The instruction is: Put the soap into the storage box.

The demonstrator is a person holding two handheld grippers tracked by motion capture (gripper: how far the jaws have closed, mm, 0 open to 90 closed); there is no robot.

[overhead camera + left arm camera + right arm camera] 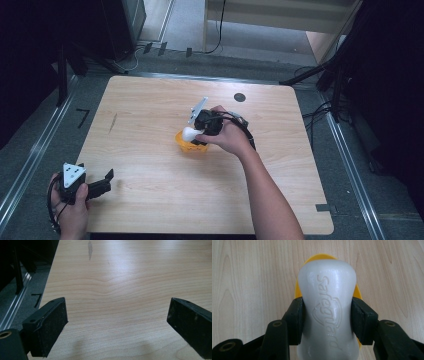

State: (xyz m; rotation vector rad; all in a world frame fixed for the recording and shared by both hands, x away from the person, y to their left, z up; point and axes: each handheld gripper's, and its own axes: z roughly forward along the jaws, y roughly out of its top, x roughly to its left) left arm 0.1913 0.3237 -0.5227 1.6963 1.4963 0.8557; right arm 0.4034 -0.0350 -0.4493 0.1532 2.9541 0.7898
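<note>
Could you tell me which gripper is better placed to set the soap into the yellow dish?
Right: the right gripper already clamps the soap bar above the yellow dish.

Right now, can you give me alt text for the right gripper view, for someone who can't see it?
A white bar of soap embossed "Safeguard" is clamped between the two black jaws of the right tongs, seen close up. Behind it sits a yellow soap dish on a light wooden table.
</note>
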